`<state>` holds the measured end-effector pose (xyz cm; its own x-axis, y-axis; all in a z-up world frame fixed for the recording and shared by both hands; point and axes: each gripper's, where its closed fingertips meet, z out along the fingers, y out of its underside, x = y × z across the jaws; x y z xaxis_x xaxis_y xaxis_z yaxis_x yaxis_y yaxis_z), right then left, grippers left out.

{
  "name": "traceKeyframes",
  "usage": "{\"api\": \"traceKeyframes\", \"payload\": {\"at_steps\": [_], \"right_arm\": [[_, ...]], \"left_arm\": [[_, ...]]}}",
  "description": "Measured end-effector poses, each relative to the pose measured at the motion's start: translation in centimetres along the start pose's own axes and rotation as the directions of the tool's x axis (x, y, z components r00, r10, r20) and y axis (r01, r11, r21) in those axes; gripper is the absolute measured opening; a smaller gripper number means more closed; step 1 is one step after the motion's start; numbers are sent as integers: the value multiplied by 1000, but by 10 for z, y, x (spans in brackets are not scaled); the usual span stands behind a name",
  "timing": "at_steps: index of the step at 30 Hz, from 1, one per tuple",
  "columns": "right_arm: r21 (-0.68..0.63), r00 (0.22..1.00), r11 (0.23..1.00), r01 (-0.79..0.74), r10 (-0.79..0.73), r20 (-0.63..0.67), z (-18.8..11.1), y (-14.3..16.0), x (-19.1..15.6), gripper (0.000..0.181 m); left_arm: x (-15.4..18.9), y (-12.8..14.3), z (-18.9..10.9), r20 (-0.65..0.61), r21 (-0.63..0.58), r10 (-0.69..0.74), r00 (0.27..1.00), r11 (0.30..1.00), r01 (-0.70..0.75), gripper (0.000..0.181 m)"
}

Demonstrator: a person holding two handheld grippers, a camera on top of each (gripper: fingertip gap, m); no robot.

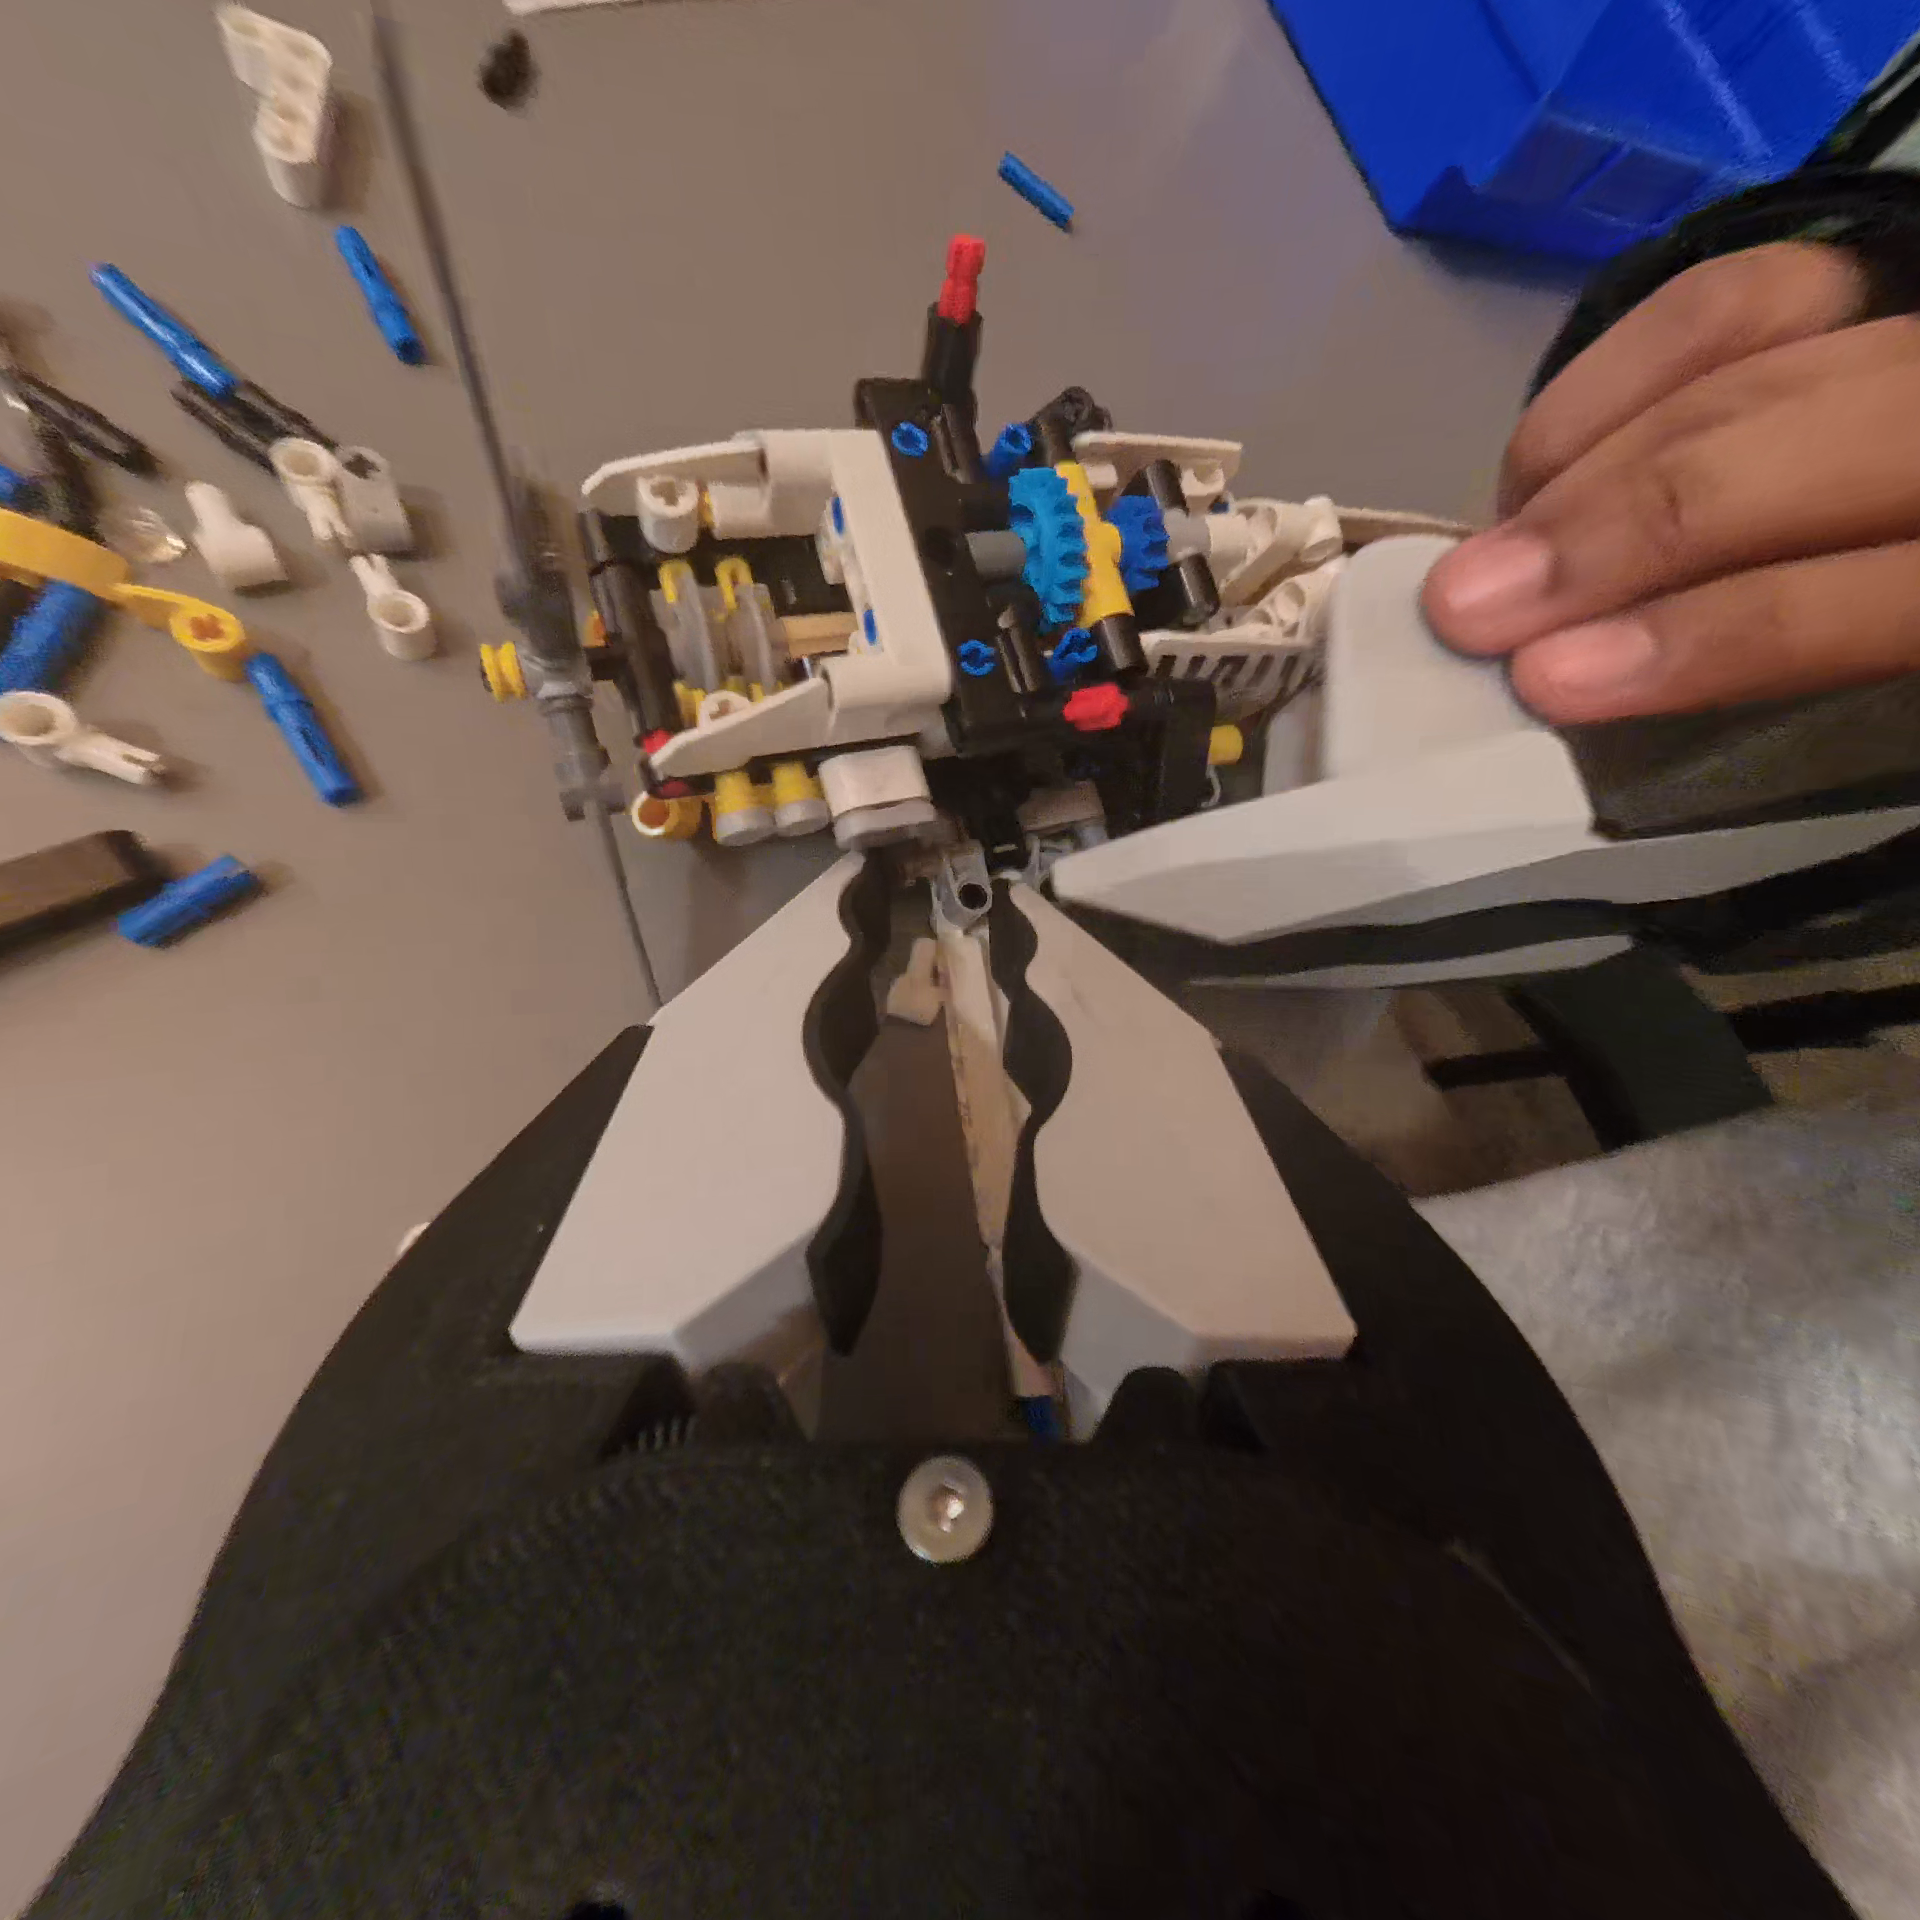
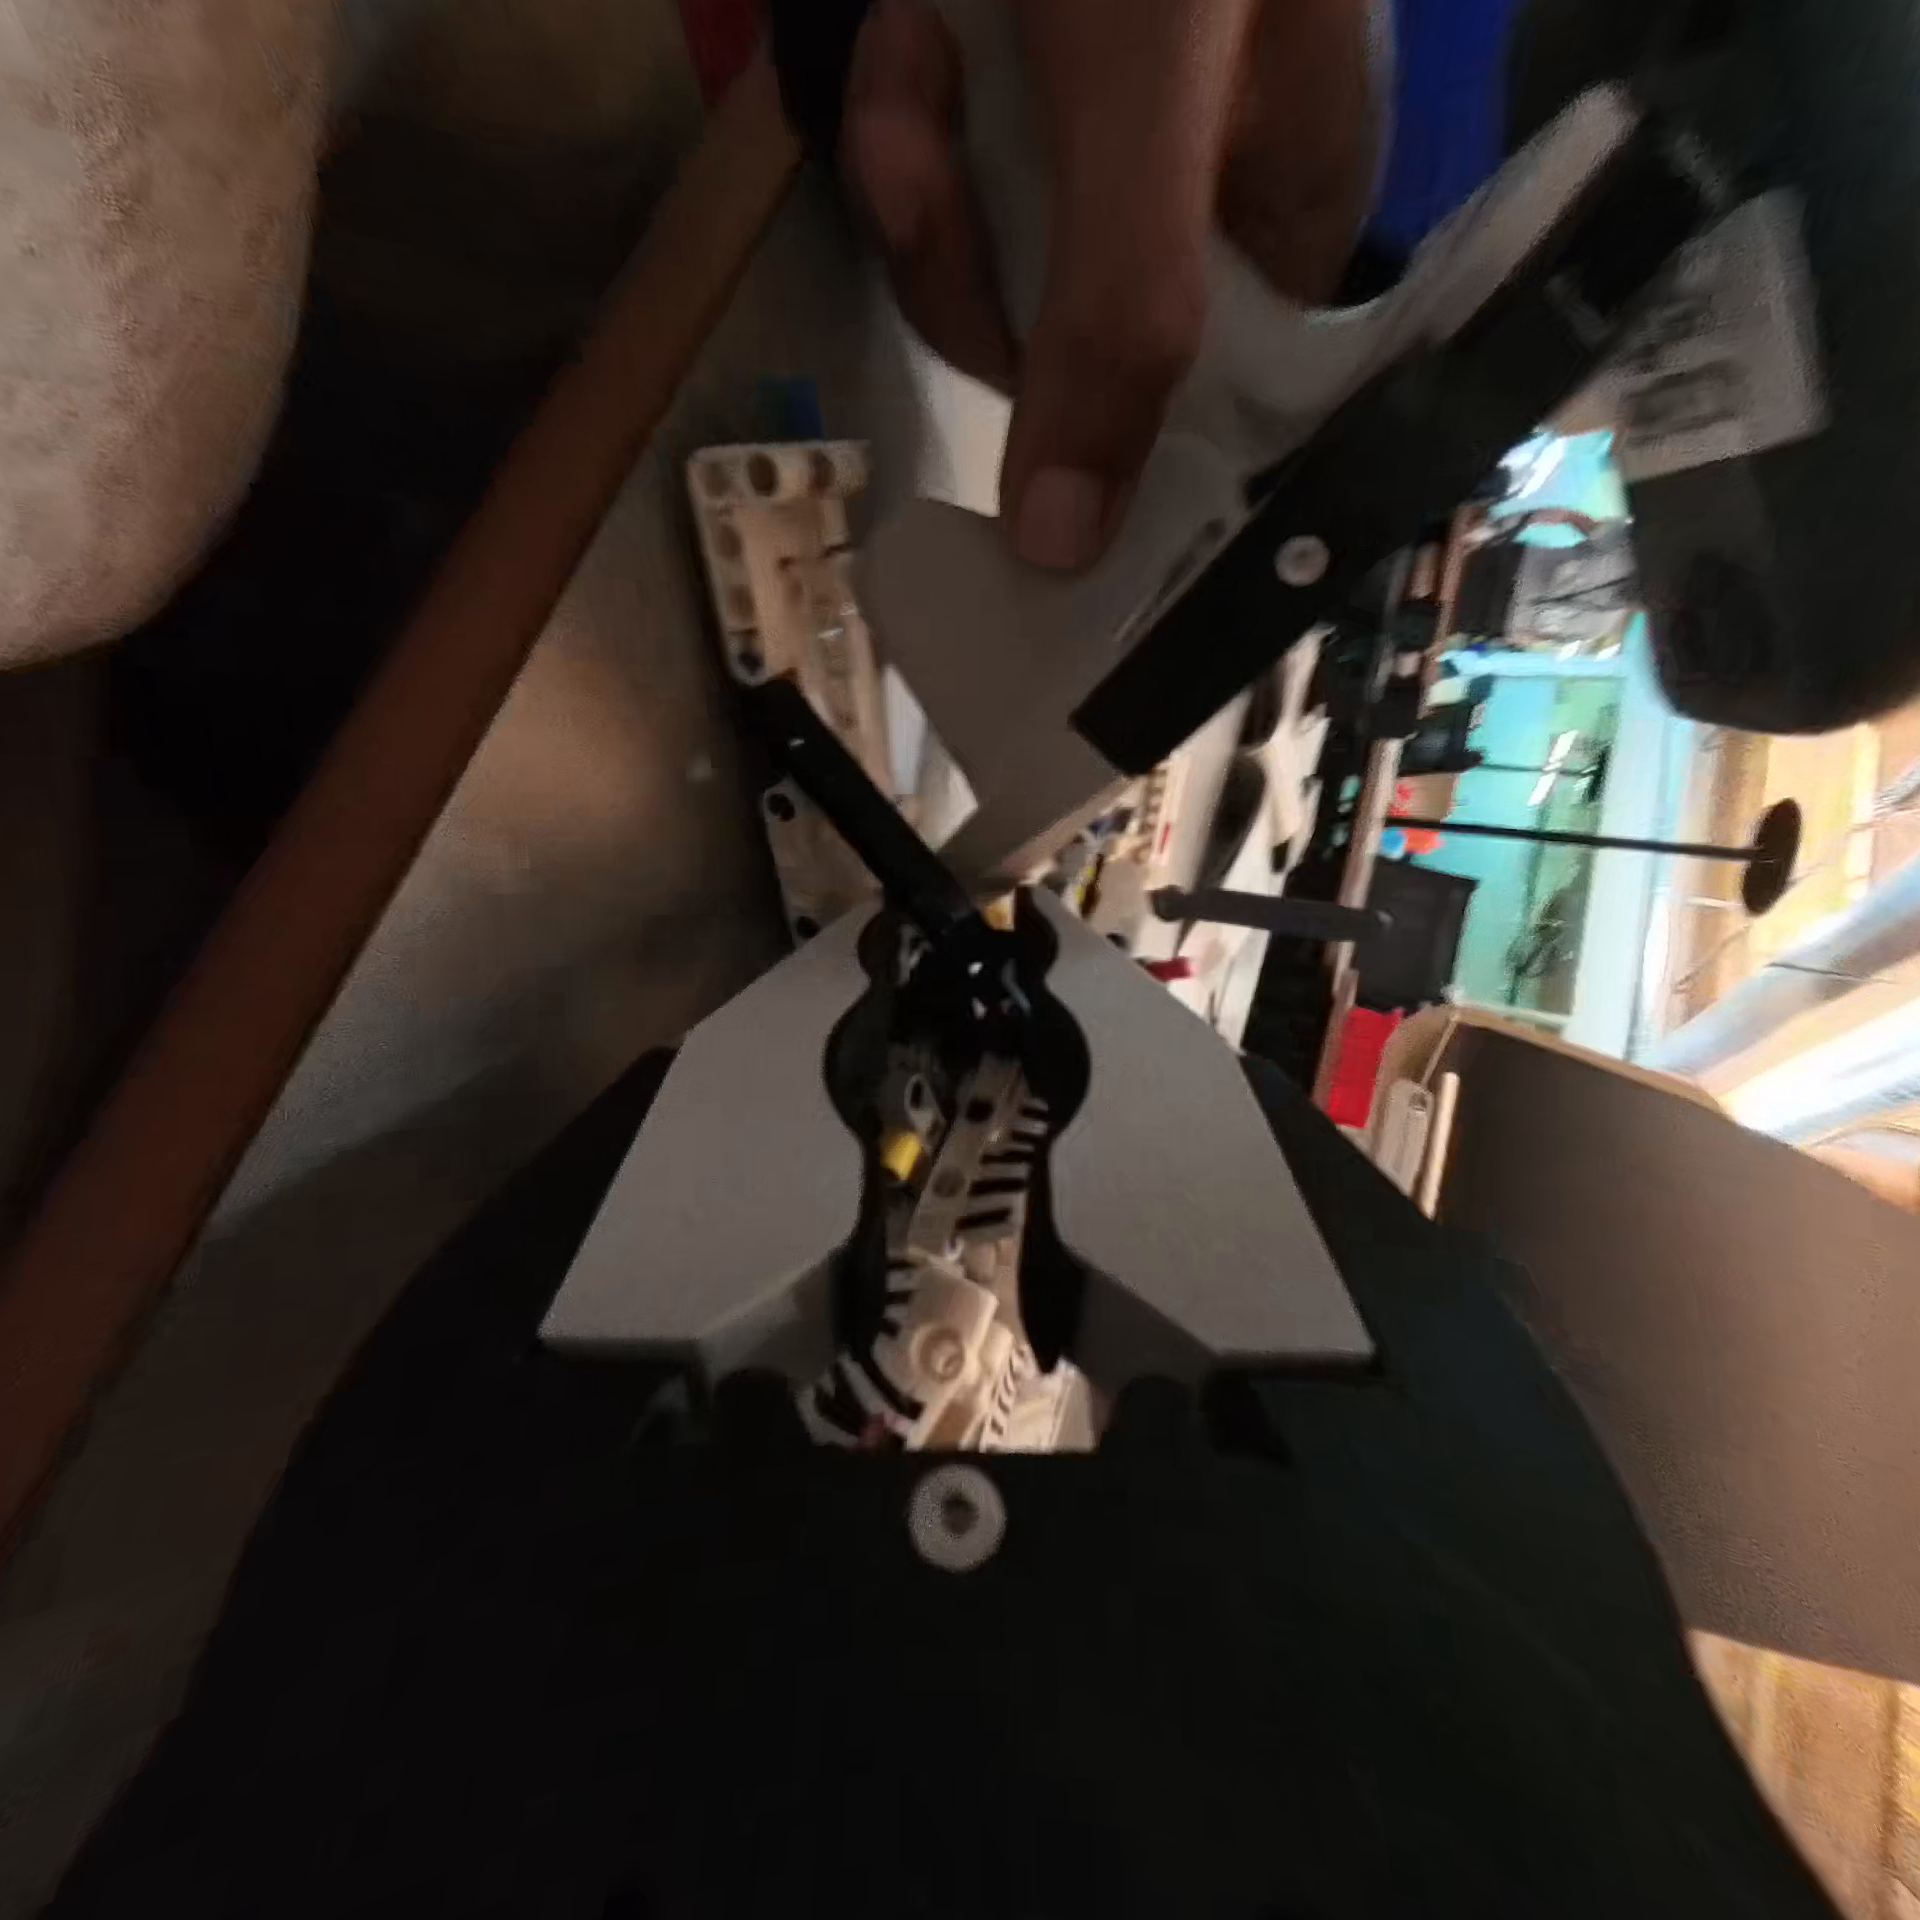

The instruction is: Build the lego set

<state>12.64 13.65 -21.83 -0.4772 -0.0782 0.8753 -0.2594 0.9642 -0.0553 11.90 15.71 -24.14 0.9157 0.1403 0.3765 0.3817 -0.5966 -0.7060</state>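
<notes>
The half-built lego model (image 1: 894, 613) is held up off the grey table (image 1: 727, 187), caught between two claws at once. The left gripper (image 1: 940, 894) has its two grey fingers drawn in close, pinching a pale beam and a small grey connector at the near, lower end of the model; the black wavy pads sit tight against that piece. From the right comes the right gripper (image 1: 1340, 665), its pale fingers closed on the white ribbed part of the model's right side, with a person's hand (image 1: 1704, 499) wrapped over its body. Seen along that claw's own fingers, the right gripper (image 2: 961, 935) is pressed onto a tangle of black, white and yellow parts (image 2: 940, 1132) that fills the gap between its pads, and a black beam (image 2: 852, 800) runs away from the tips to a white beam frame (image 2: 774, 540) farther off — blurred, so the detail is poor. The model itself shows a white frame, blue gears, yellow pieces and a red pin on a black stem at the far top. On the table to the left lie loose blue pins (image 1: 301, 717), white connectors (image 1: 395, 613), a yellow curved piece (image 1: 114, 592) and black axles (image 1: 249, 416). A blue bin (image 1: 1558, 114) stands at the far right.
</notes>
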Motion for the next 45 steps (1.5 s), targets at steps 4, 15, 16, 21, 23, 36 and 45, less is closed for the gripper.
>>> {"api": "traceKeyframes", "payload": {"at_steps": [4, 15, 16, 21, 23, 36, 45], "right_arm": [[-35, 983, 993, 111, -115, -143, -3, 10, 12, 17], [-101, 976, 989, 112, -129, -177, -7, 19, 12, 26], [-102, 976, 988, 117, -133, -175, -5, 20, 11, 26], [-121, 964, 974, 190, -208, -168, 2, 22, 8, 27], [-122, 950, 963, 239, -258, -175, 3, 23, 8, 26], [-42, 914, 928, 369, -371, -162, 9, 15, 7, 13], [-90, 928, 947, 308, -320, -189, 10, 24, 18, 14]], "left_arm": [[-6, -7, -5, 2, 25, -19, 1000, 1000, 19, 19], [-7, -7, -3, -5, 9, -16, 1000, 1000, 16, 19], [-7, -7, -3, -5, 8, -12, 1000, 1000, 12, 19], [-7, -5, -1, -2, -10, -12, 1000, 1000, 12, 19], [-8, -5, -1, -7, -9, -21, 1000, 1000, 21, 19], [-1, -1, 4, -38, -53, 34, 999, 998, -36, 19], [-16, -10, 3, 0, -37, 24, 1000, 999, -24, 18]]}}
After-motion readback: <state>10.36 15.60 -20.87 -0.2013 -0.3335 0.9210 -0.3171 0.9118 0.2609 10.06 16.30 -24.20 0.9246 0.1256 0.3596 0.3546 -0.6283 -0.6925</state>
